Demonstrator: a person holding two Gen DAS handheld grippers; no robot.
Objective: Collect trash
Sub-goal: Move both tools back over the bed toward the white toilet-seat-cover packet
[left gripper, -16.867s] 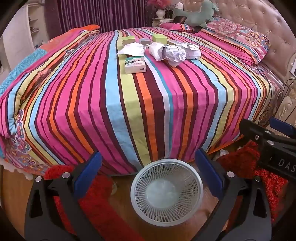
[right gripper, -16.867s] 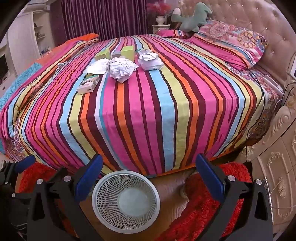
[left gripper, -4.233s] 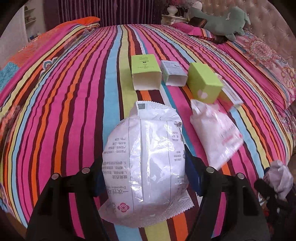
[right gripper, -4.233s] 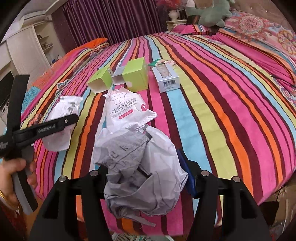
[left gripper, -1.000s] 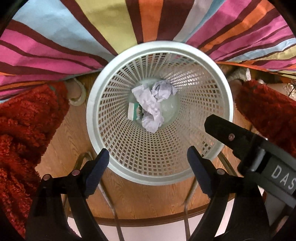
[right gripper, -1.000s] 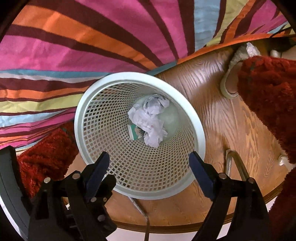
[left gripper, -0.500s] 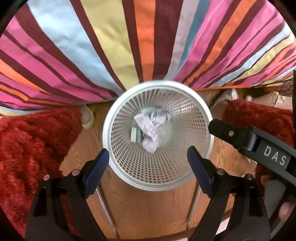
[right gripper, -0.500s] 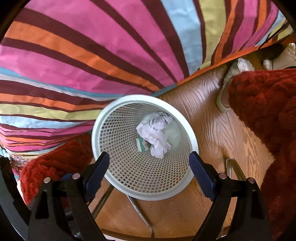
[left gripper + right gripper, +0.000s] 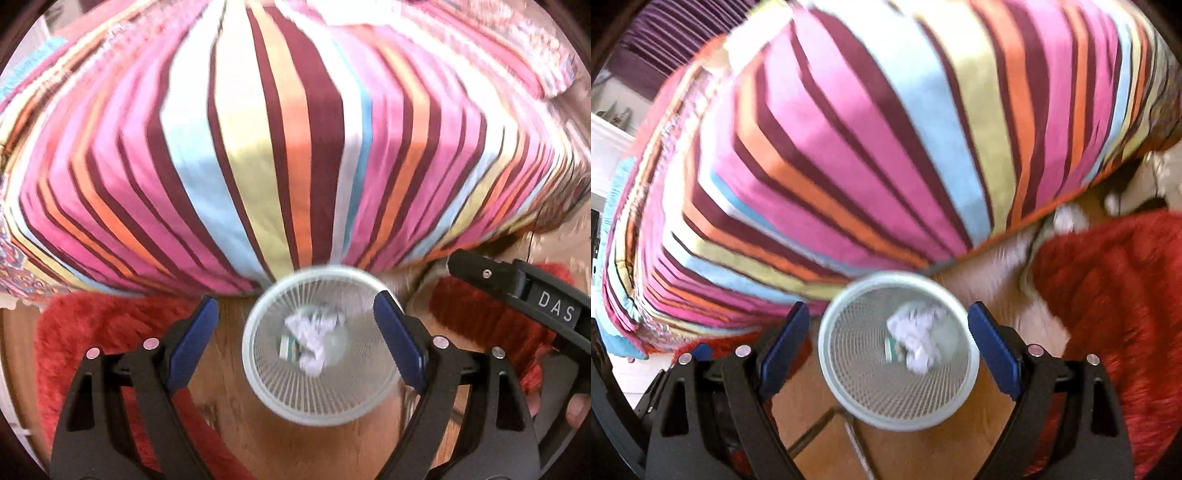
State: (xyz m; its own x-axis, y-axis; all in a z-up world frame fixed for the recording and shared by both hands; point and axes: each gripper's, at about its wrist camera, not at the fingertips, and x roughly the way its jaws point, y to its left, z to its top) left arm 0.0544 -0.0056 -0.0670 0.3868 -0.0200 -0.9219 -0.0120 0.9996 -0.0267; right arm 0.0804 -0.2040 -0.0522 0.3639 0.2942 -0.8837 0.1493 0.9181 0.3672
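Note:
A white mesh waste basket stands on the wooden floor at the foot of the bed; it also shows in the right wrist view. Crumpled white paper and wrappers lie in its bottom, also seen from the right wrist. My left gripper is open and empty above the basket. My right gripper is open and empty above it too. Its black body shows at the right of the left wrist view. Both views are blurred.
The striped bedspread hangs down the bed's front edge behind the basket. Red shaggy rugs lie on the floor left and right of the basket. A white slipper lies by the bed.
Both grippers have risen and tilted up from the basket, so more of the bed shows and the basket looks smaller and lower. Both stay open and empty.

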